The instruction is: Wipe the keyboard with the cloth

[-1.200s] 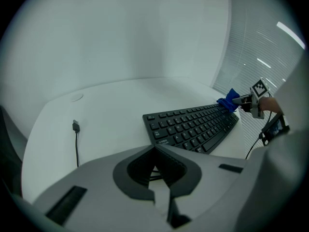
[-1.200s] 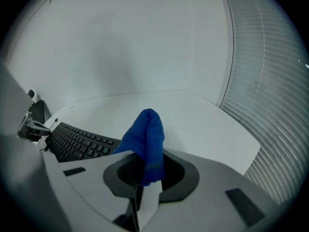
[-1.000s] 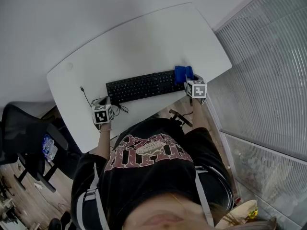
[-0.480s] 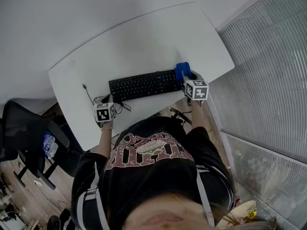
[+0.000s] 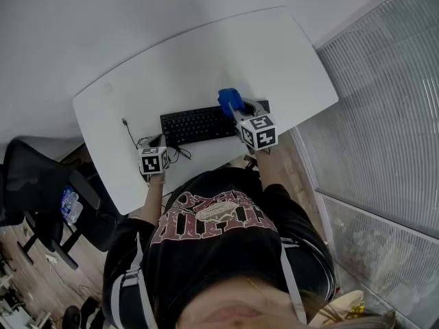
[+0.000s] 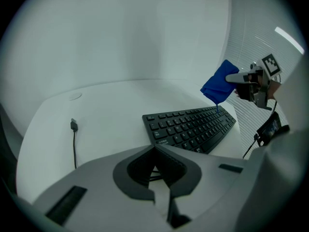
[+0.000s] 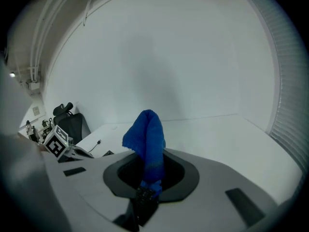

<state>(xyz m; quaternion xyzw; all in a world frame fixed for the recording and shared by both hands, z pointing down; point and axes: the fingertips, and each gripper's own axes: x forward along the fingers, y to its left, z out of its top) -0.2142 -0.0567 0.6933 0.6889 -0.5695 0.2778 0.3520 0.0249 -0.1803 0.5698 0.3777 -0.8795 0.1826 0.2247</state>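
Note:
A black keyboard [image 5: 199,123] lies near the front edge of the white table [image 5: 206,53]. My right gripper [image 5: 238,112] is shut on a blue cloth [image 5: 230,100] and holds it over the keyboard's right half. In the left gripper view the cloth [image 6: 219,83] hangs from the right gripper [image 6: 252,79] with its lowest corner just at the keys [image 6: 190,128]. In the right gripper view the cloth [image 7: 147,144] stands up folded between the jaws. My left gripper [image 5: 156,144] is shut and holds nothing, just left of the keyboard's near corner.
A thin cable with a USB plug [image 6: 74,125] runs over the table left of the keyboard and tangles by the left gripper [image 5: 175,154]. A black office chair [image 5: 34,190] stands at the left. A ribbed glass wall [image 5: 384,115] runs along the right.
My right gripper has carried the cloth leftward from the keyboard's right end and lifted it over the keys. The left gripper has stayed put.

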